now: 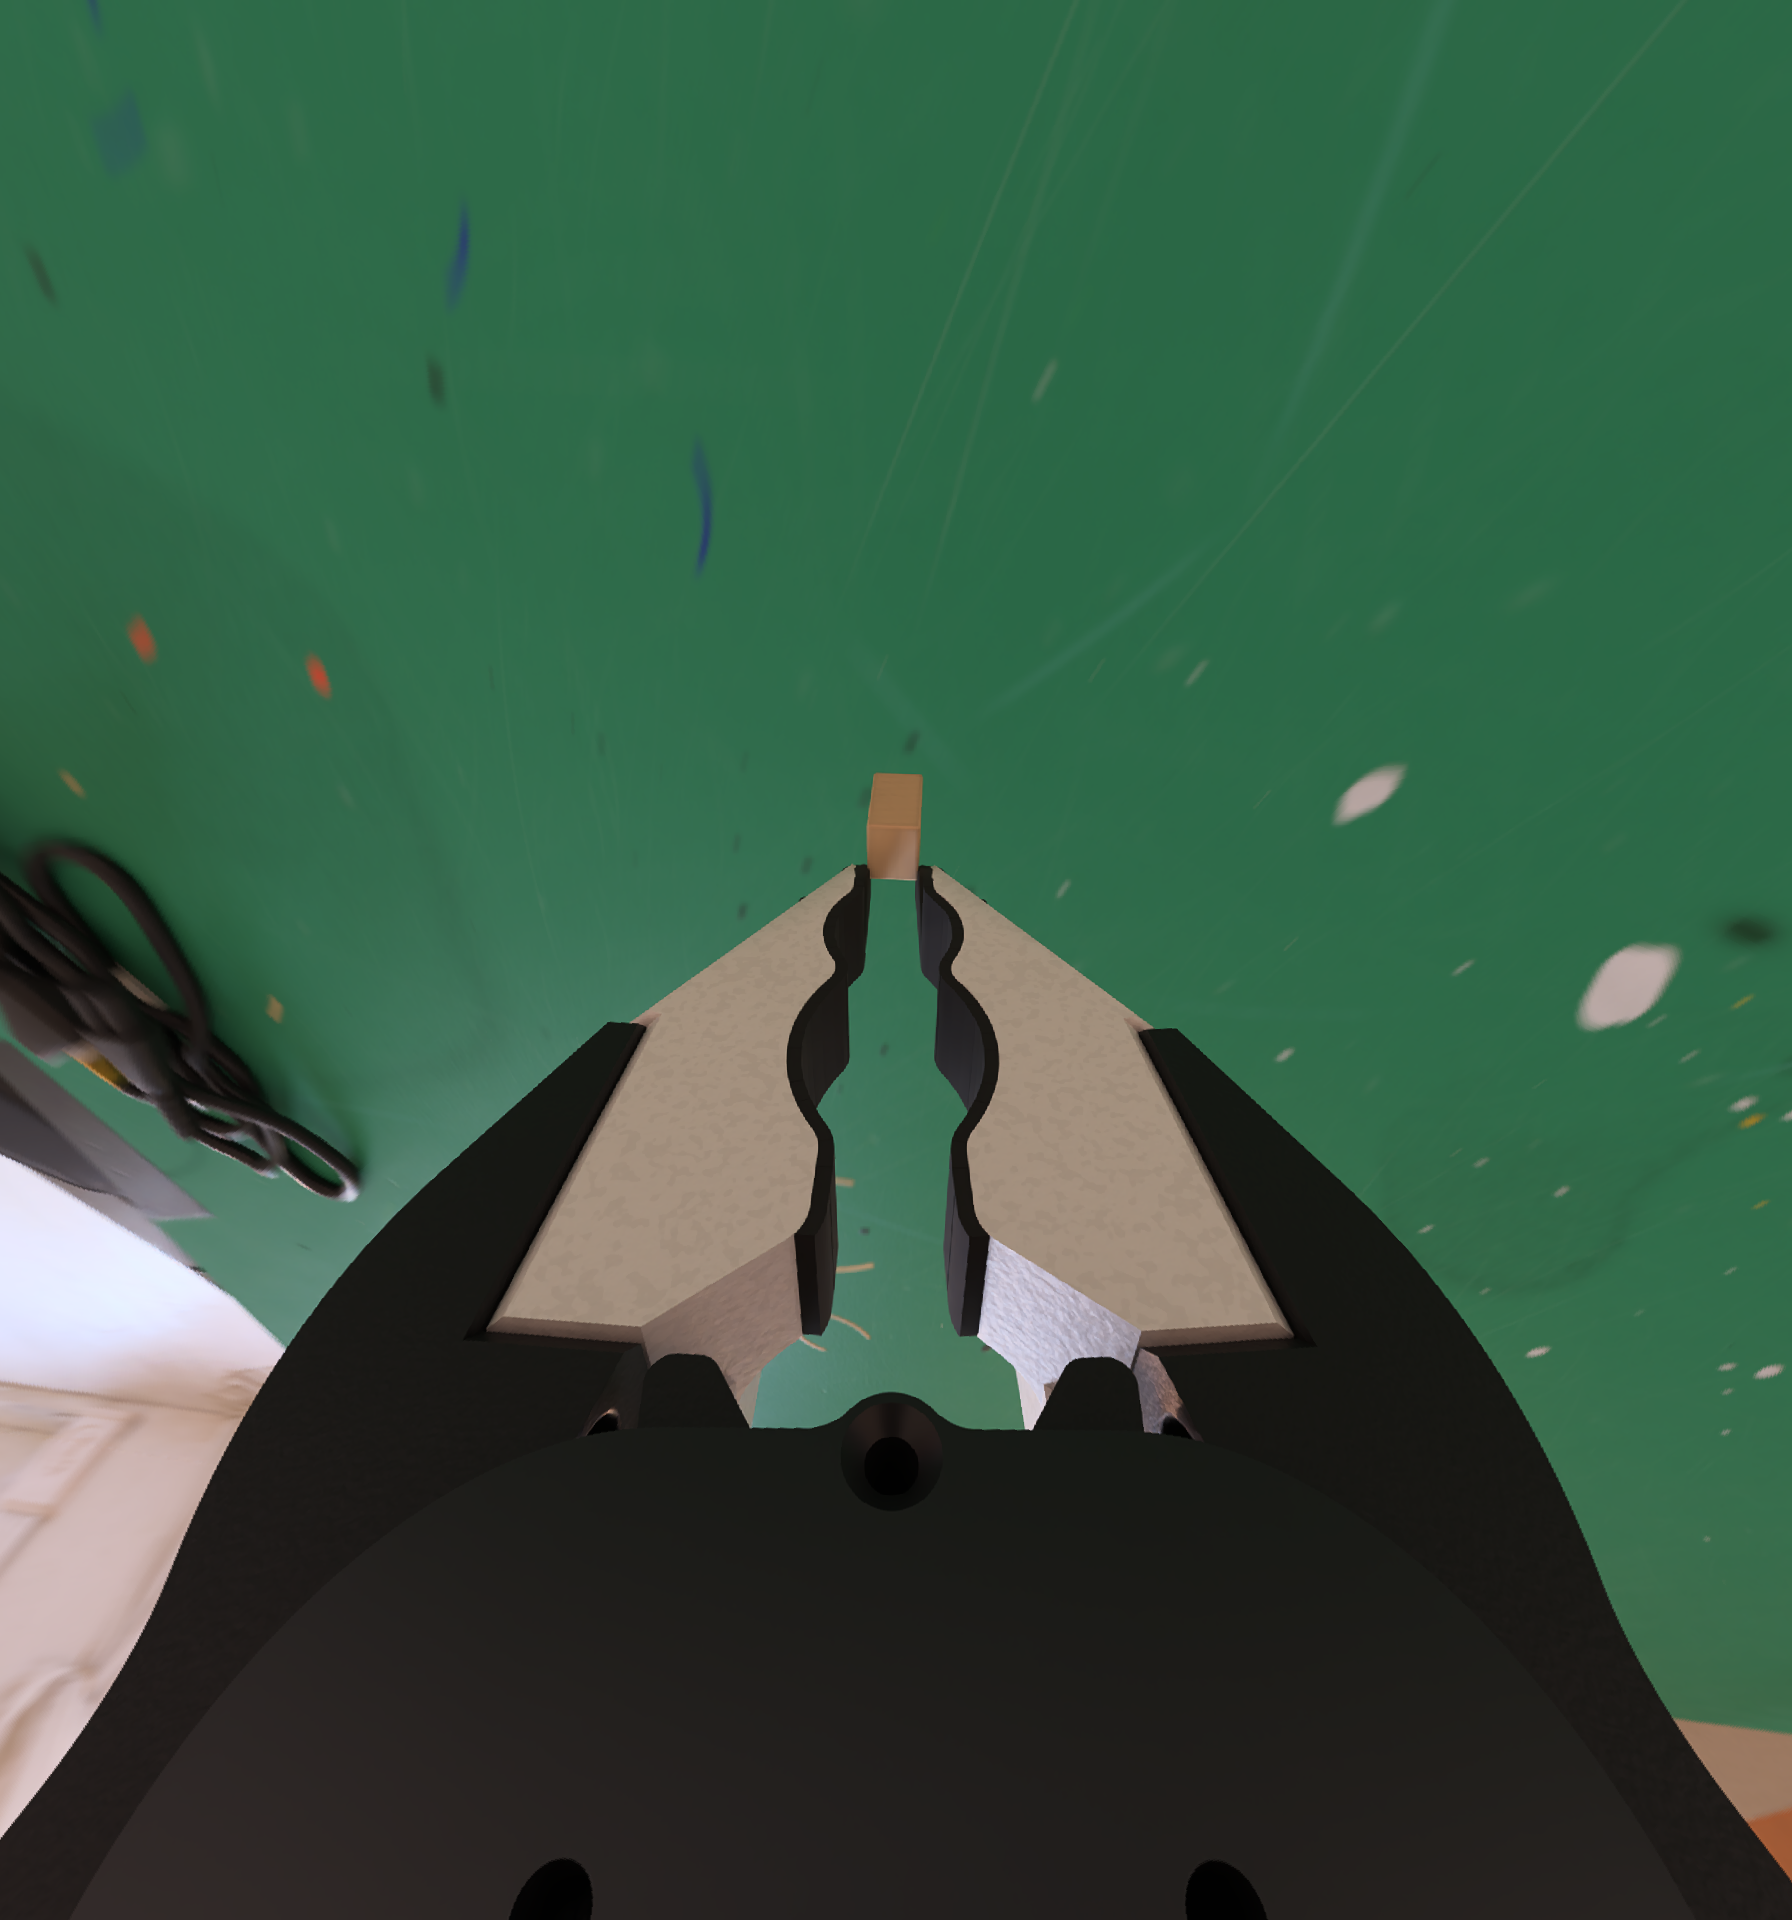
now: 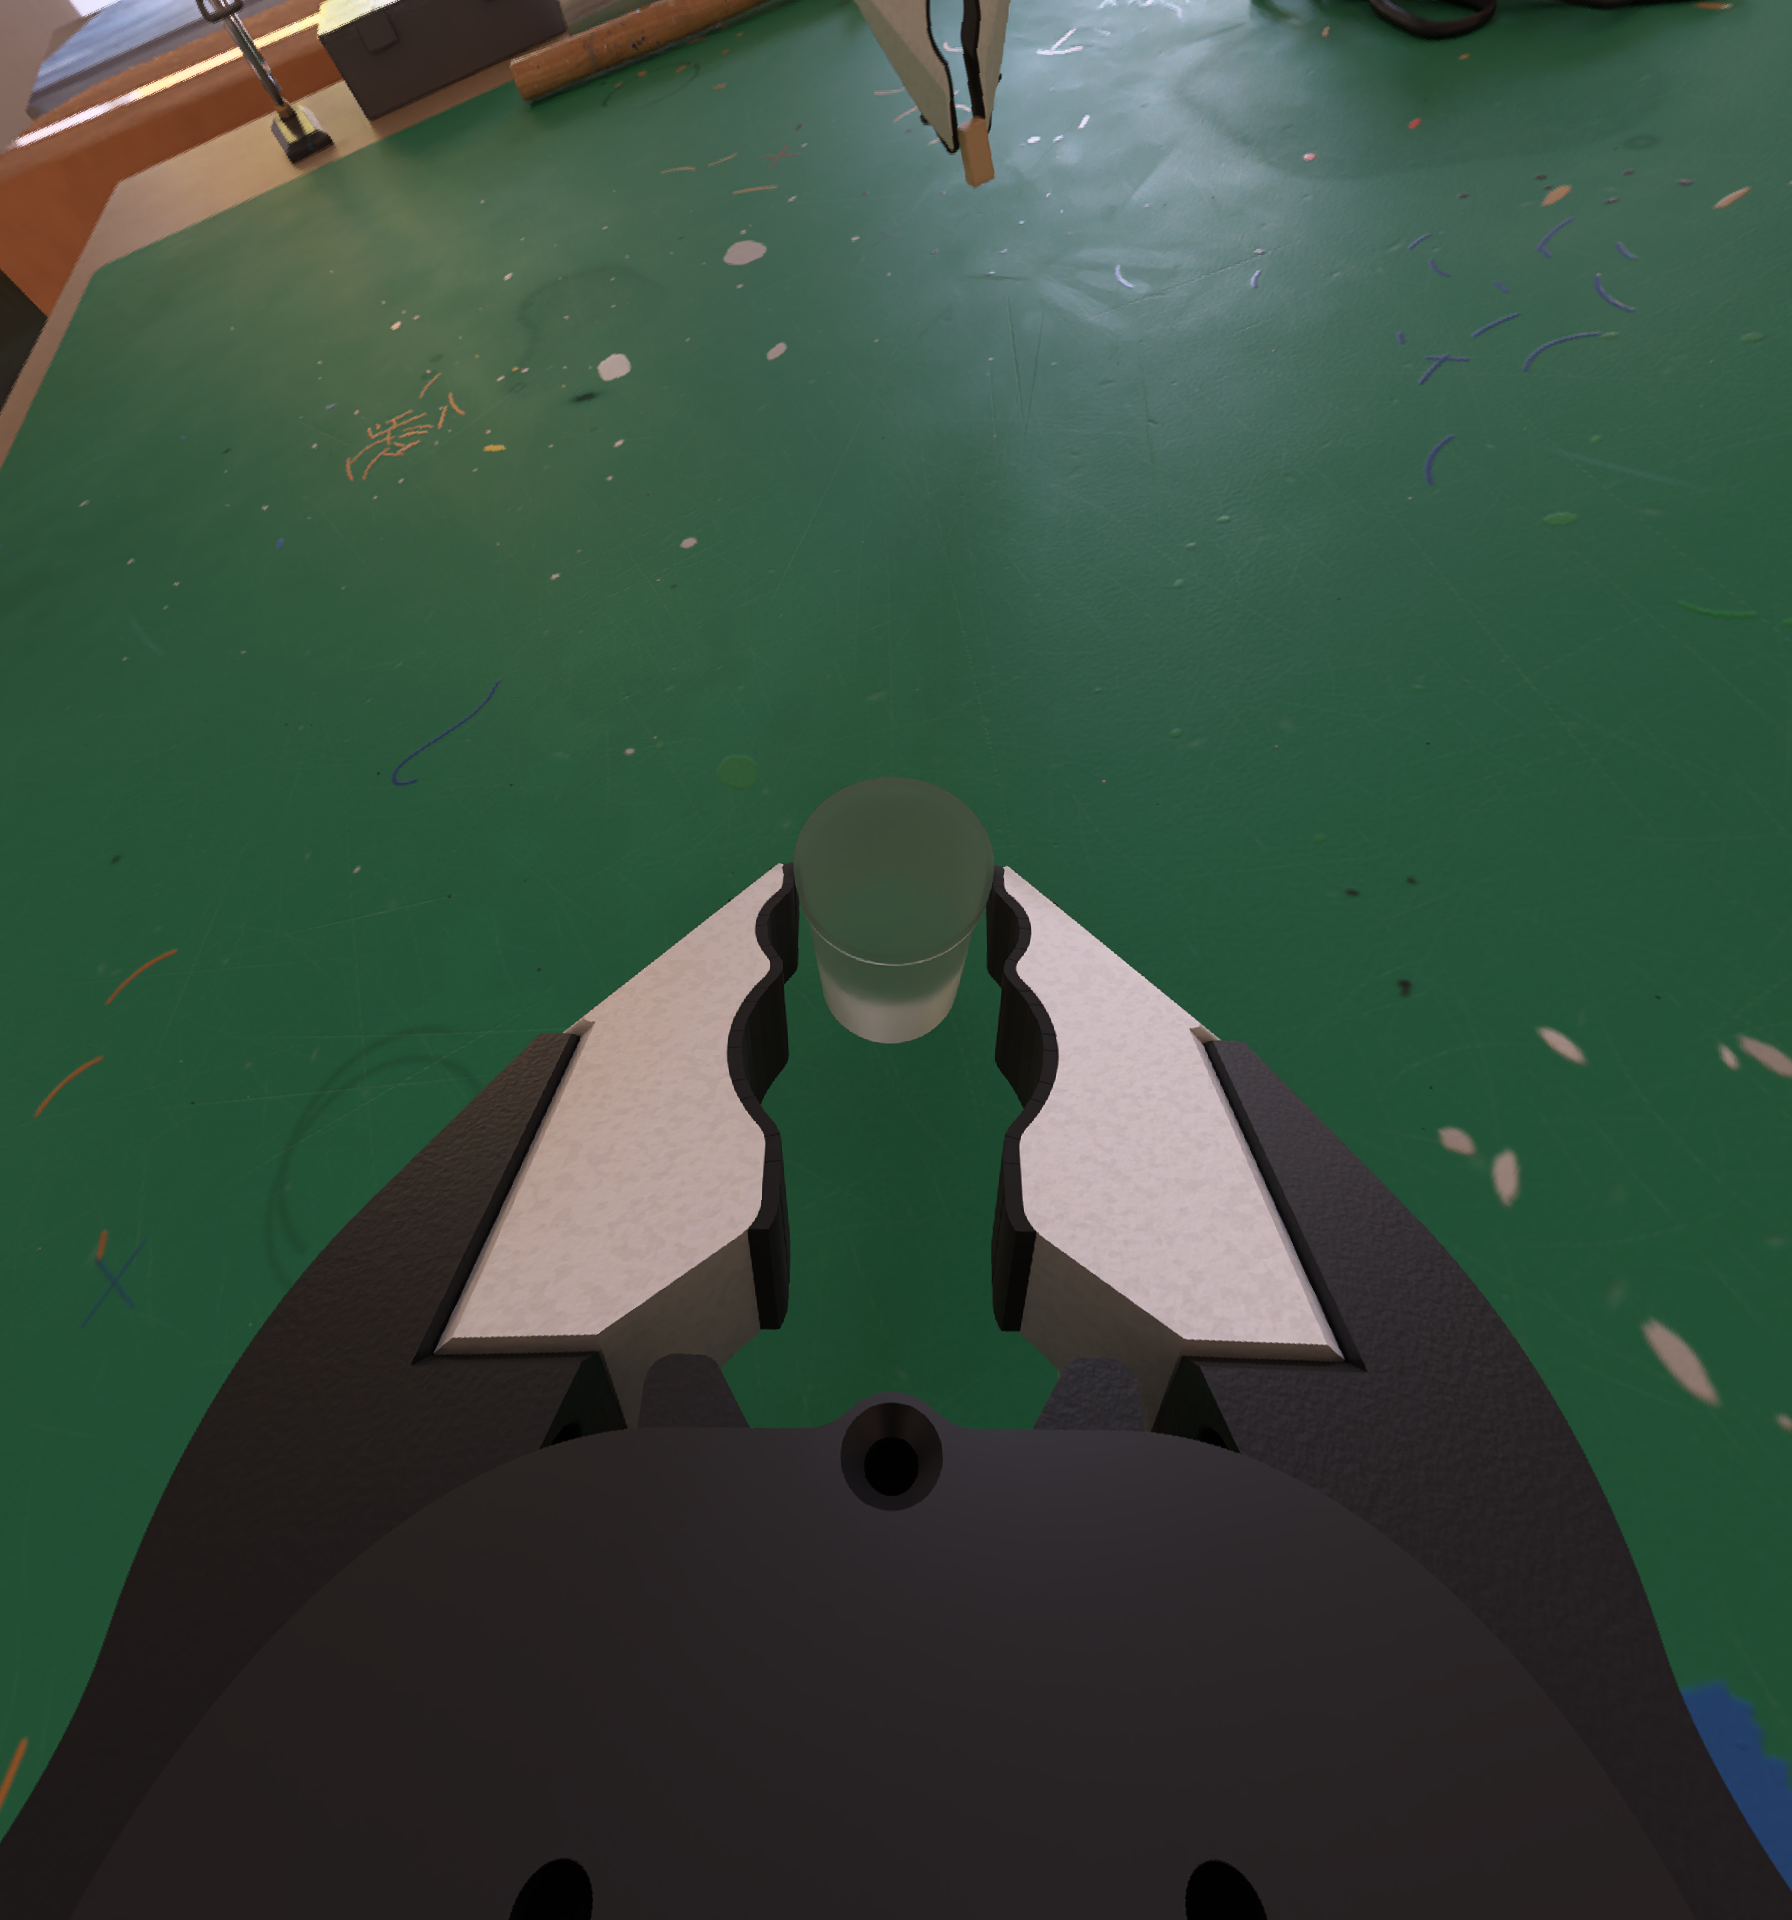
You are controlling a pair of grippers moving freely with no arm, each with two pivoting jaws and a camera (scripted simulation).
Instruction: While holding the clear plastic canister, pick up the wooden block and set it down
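Observation:
In the left wrist view my left gripper (image 1: 893, 871) is shut on a small wooden block (image 1: 894, 821), which sticks out beyond the fingertips above the green mat (image 1: 1183, 416). In the right wrist view my right gripper (image 2: 893, 883) is shut on the clear plastic canister (image 2: 892, 914), a frosted cylinder held between the fingertips above the mat. The left gripper (image 2: 965, 120) also shows far off at the top of the right wrist view, holding the block (image 2: 976, 151) off the mat.
A coil of black cable (image 1: 133, 1018) lies at the left in the left wrist view, beside a dark flat object (image 1: 30, 1132). In the right wrist view a grey box (image 2: 435, 47), a wooden stick (image 2: 622, 47) and a metal clamp (image 2: 284, 104) lie at the mat's far left edge.

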